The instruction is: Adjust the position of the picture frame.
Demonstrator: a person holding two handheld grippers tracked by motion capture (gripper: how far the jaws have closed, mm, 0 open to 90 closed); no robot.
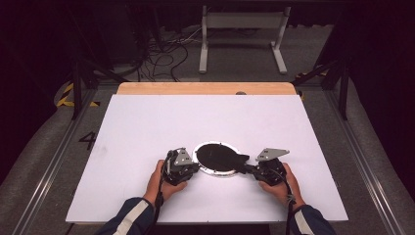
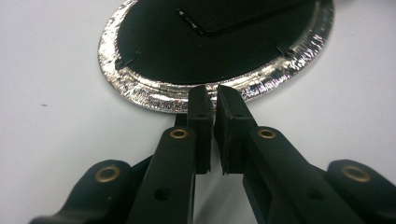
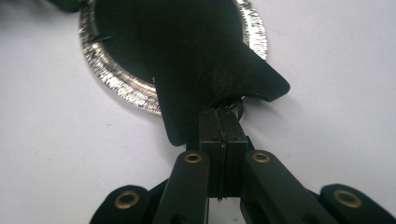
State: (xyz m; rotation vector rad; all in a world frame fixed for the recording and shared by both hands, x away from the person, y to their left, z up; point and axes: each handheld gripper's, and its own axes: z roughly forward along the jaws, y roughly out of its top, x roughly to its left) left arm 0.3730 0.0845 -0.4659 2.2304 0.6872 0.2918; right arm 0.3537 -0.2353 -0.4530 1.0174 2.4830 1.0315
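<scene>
A round foil dish (image 1: 211,172) with a black lid (image 1: 215,154) lies on the white table, near its front edge. My left gripper (image 1: 195,167) is at the dish's left side, and in the left gripper view its jaws (image 2: 208,100) are pinched together on the crinkled foil rim (image 2: 140,91). From the right, my right gripper (image 1: 245,169) reaches the dish. It (image 3: 223,116) is shut on the edge of the black lid (image 3: 196,56), which is lifted off the foil rim (image 3: 121,86) and bent up into a pointed flap.
The white table top (image 1: 195,117) stretches wide on all sides of the dish, with a wooden strip (image 1: 205,88) along its far edge. Beyond it on the floor stand a white frame (image 1: 242,22) and loose cables (image 1: 166,54).
</scene>
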